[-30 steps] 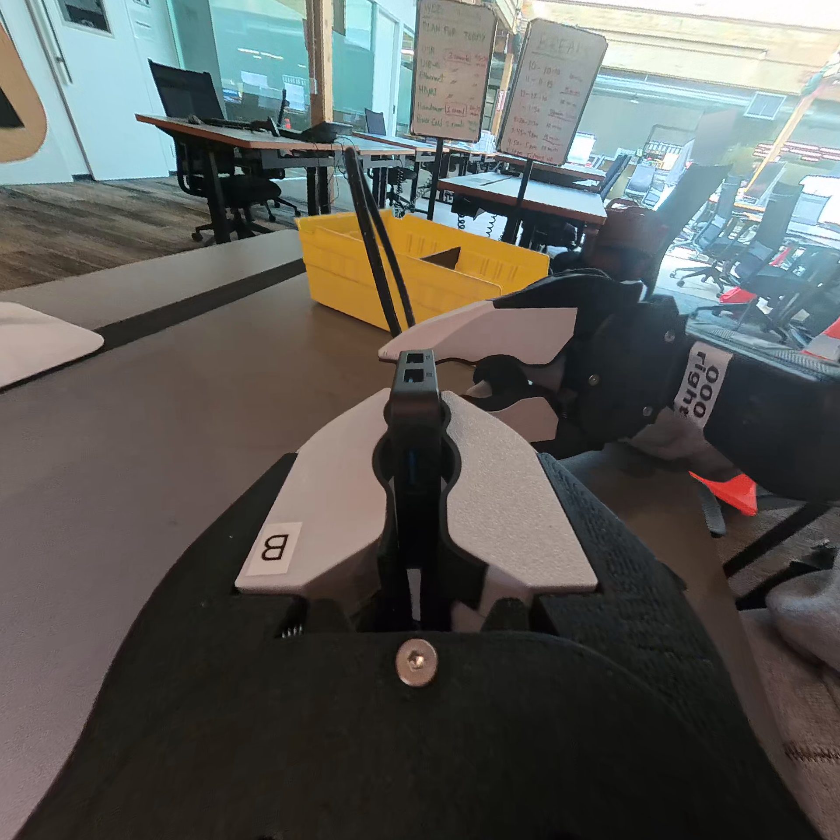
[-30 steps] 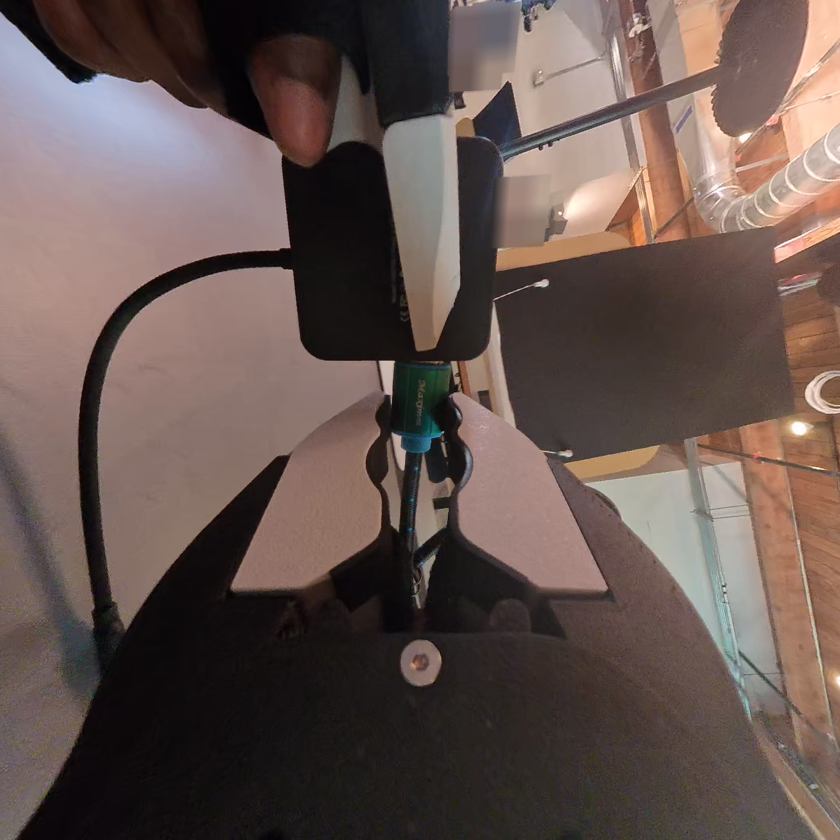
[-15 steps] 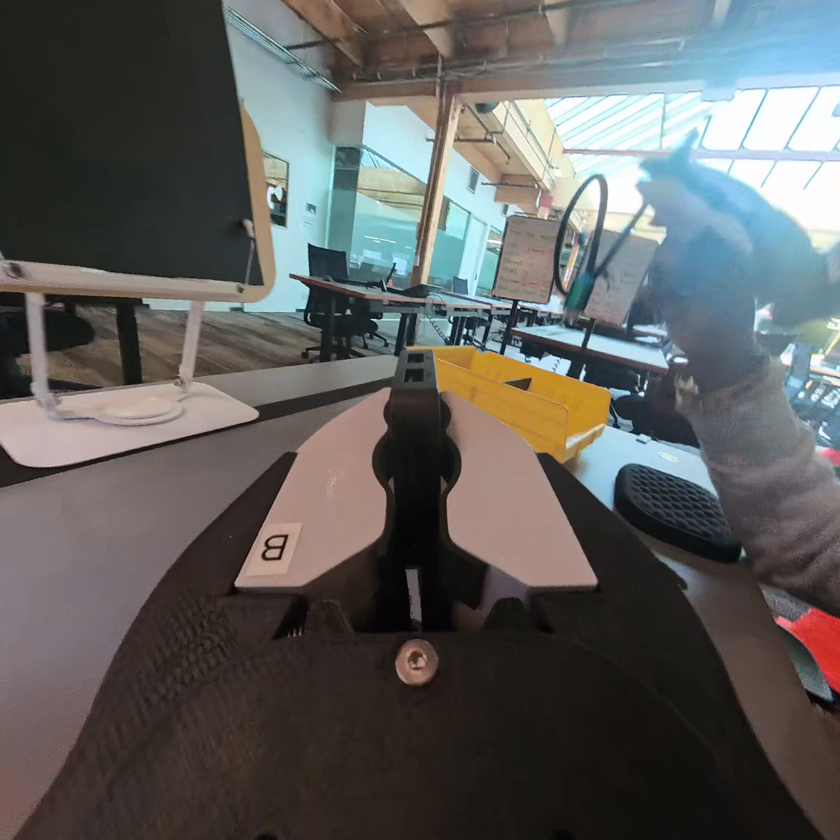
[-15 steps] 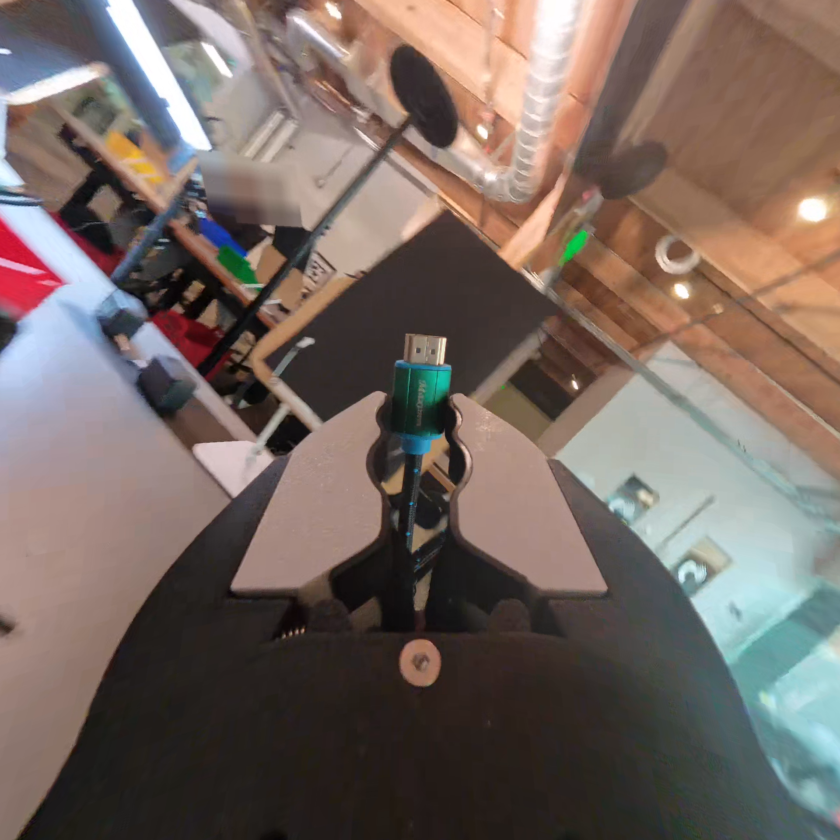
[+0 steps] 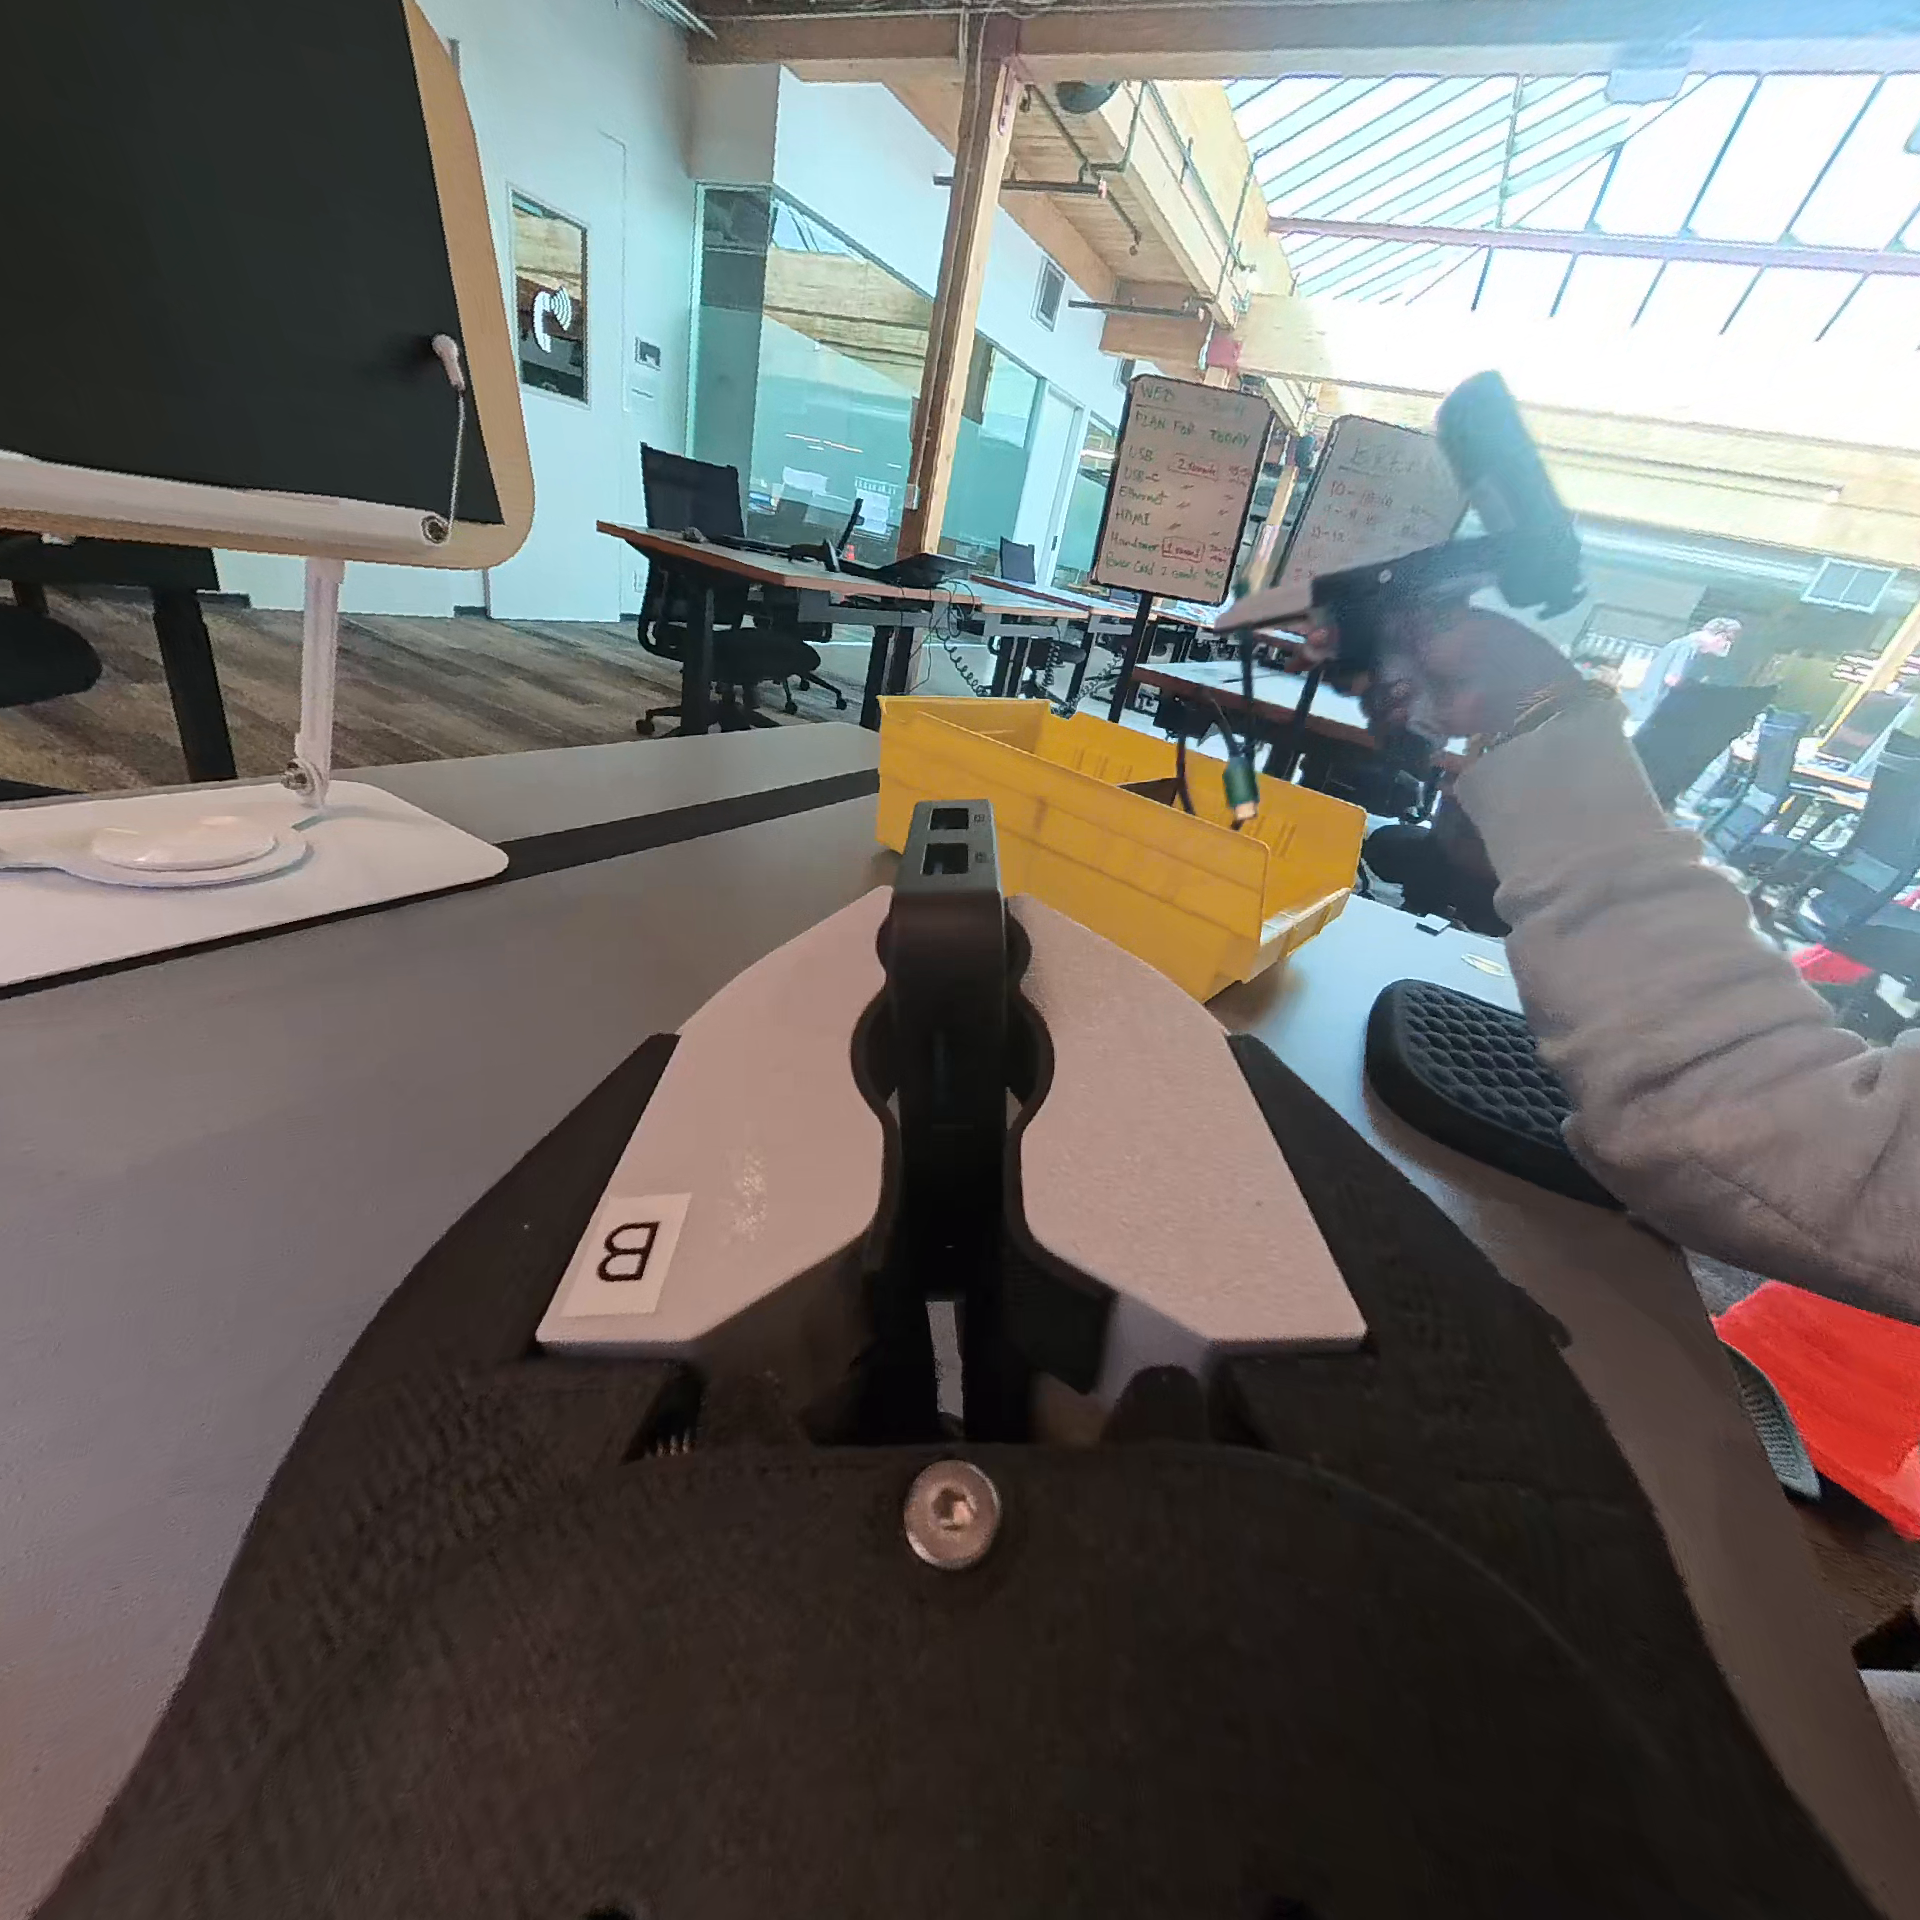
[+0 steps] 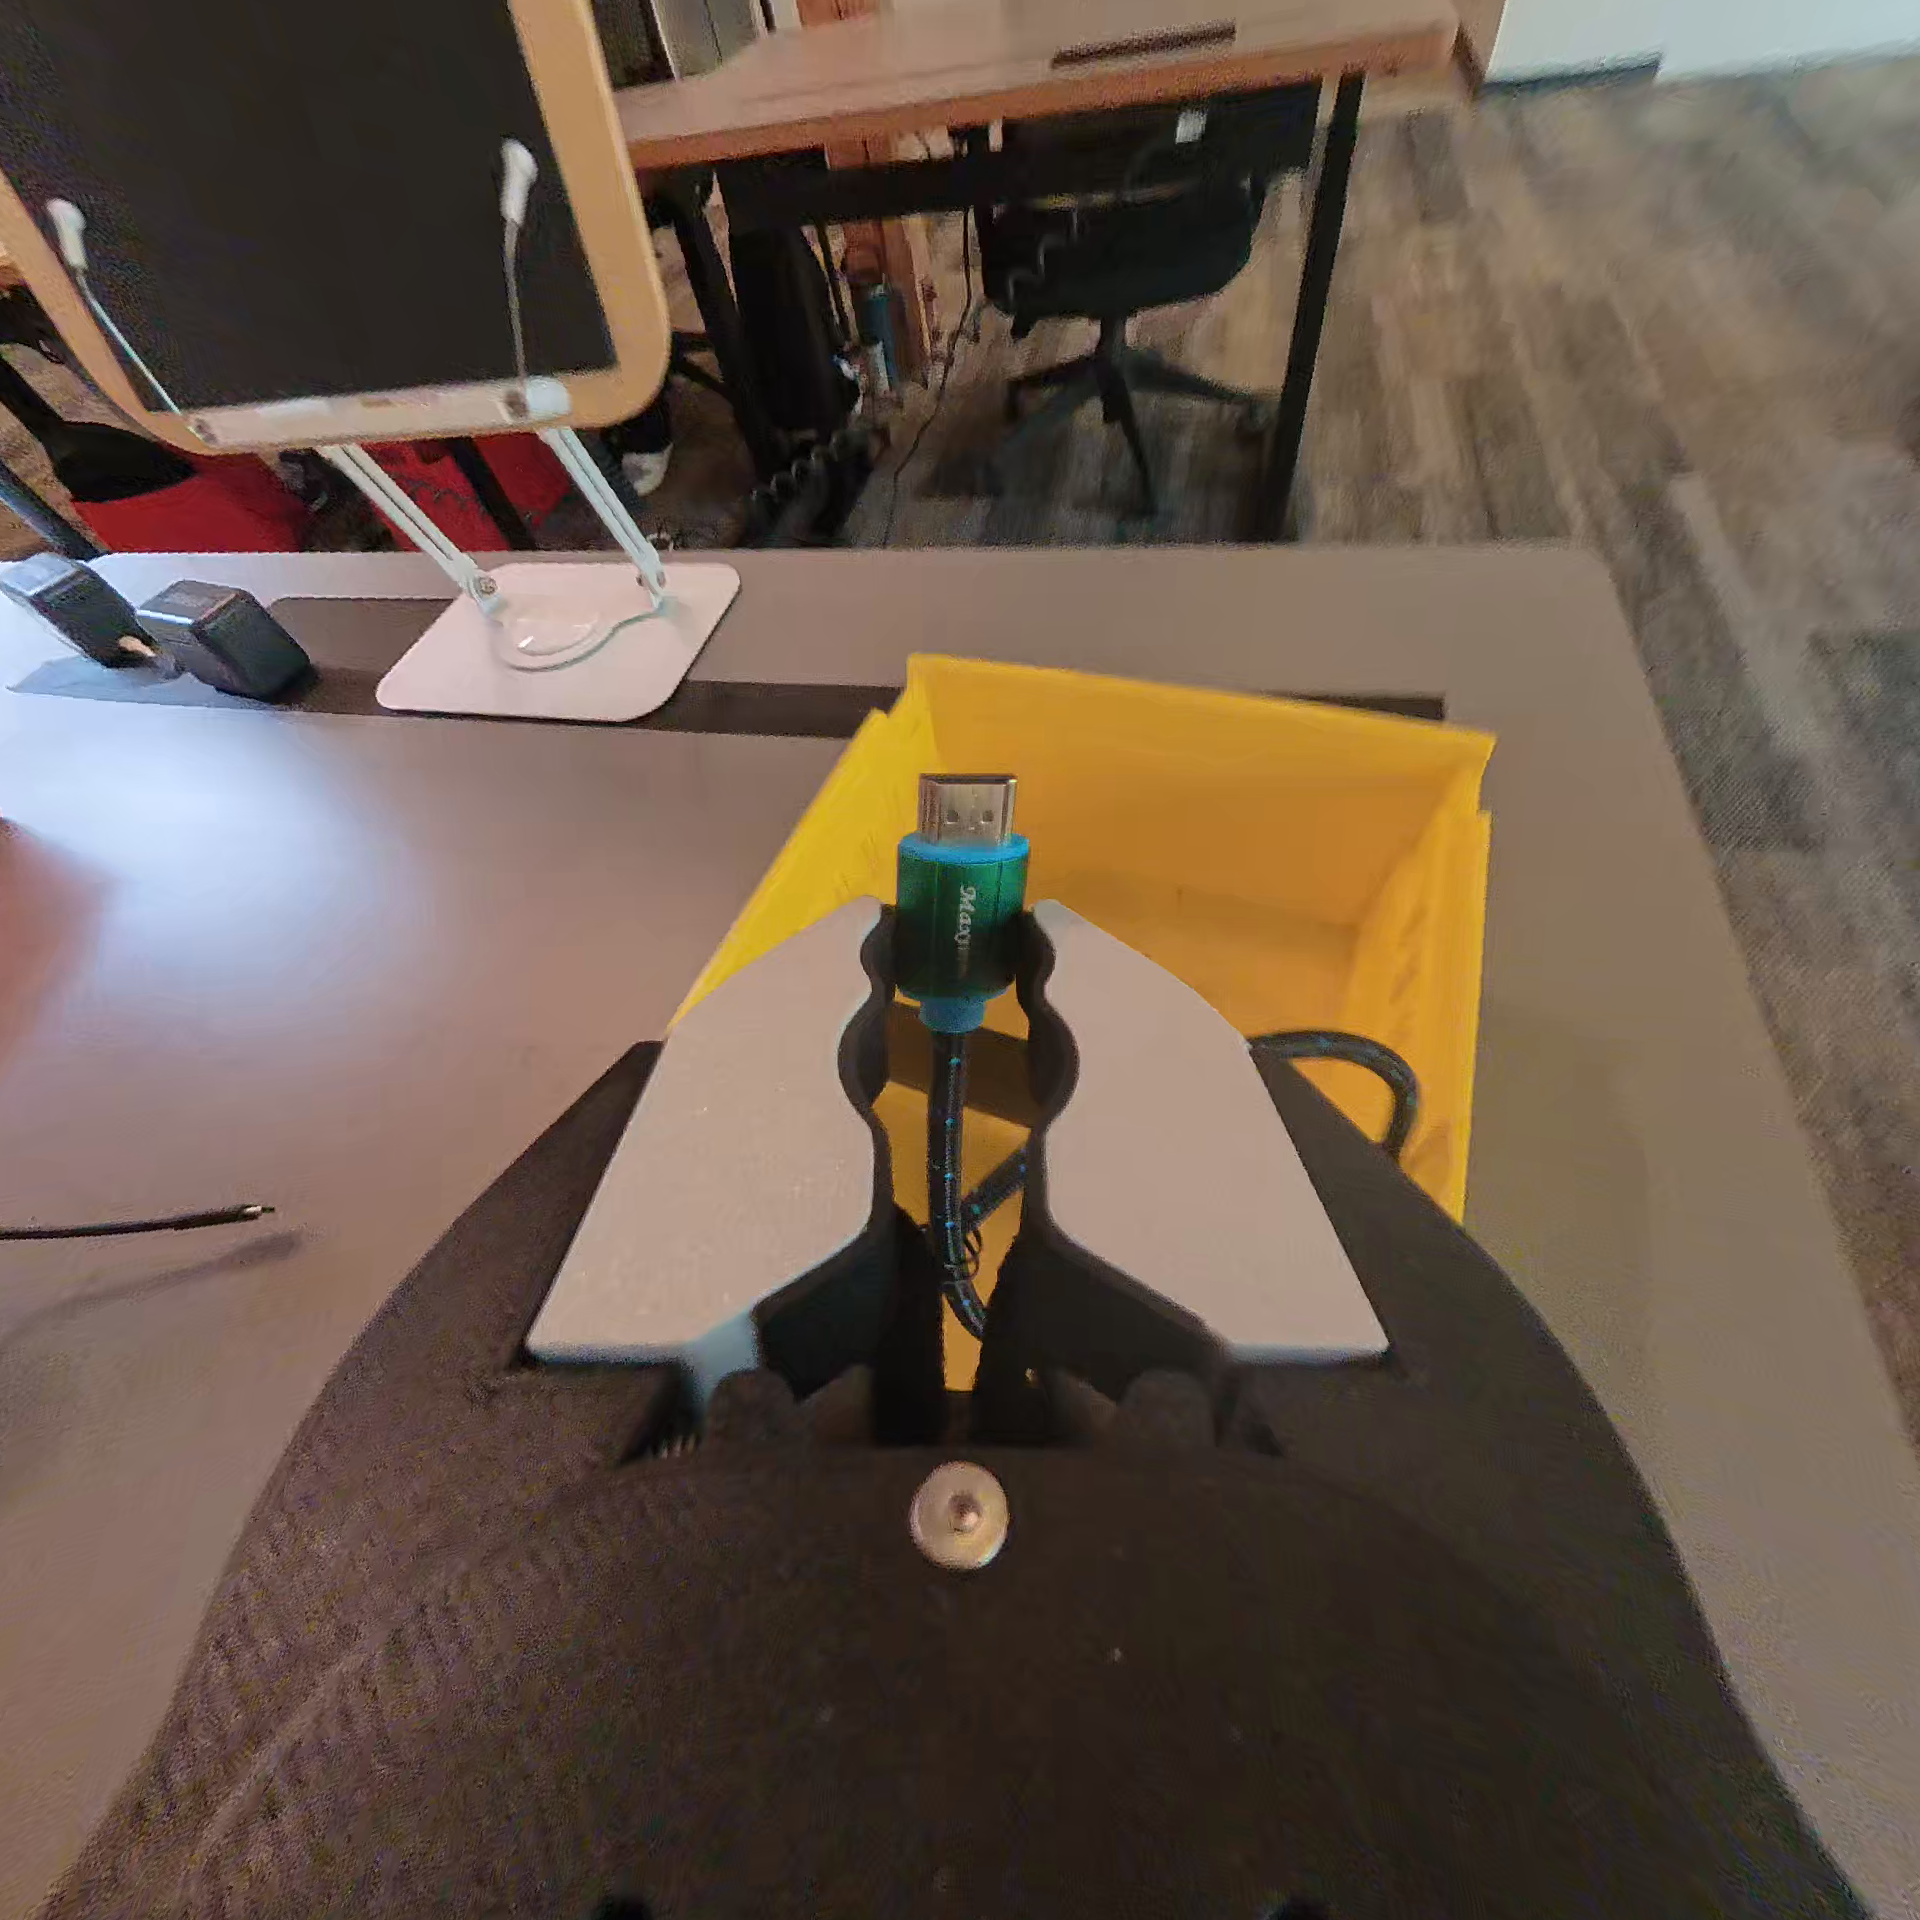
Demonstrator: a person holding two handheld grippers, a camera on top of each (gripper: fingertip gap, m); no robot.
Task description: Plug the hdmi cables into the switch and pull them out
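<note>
My left gripper point(image 5: 951, 920) is shut on the black HDMI switch point(image 5: 948, 997). It holds the switch edge-on above the grey table point(image 5: 312, 1122), with two empty ports facing away. My right gripper point(image 6: 956, 925) is shut on the green HDMI plug point(image 6: 961, 914), whose bare metal tip point(image 6: 966, 810) points over the yellow bin point(image 6: 1195, 831). Its braided cable point(image 6: 951, 1143) runs back between the fingers and loops at the right point(image 6: 1371, 1070). In the left wrist view the right gripper point(image 5: 1382, 603) is raised over the bin point(image 5: 1091, 862). A green plug point(image 5: 1242, 795) hangs on the cable below it.
A black panel on a white stand point(image 6: 561, 644) stands at the back of the table, with two black adapters point(image 6: 197, 644) to its left. A thin black wire point(image 6: 135, 1226) lies at the left. A black mesh pad point(image 5: 1475, 1081) lies by the person's grey sleeve point(image 5: 1662, 987).
The green plug has come out of the switch. My right gripper swung up and away with it and now points down over the yellow bin. My left gripper has turned left, still holding the switch.
</note>
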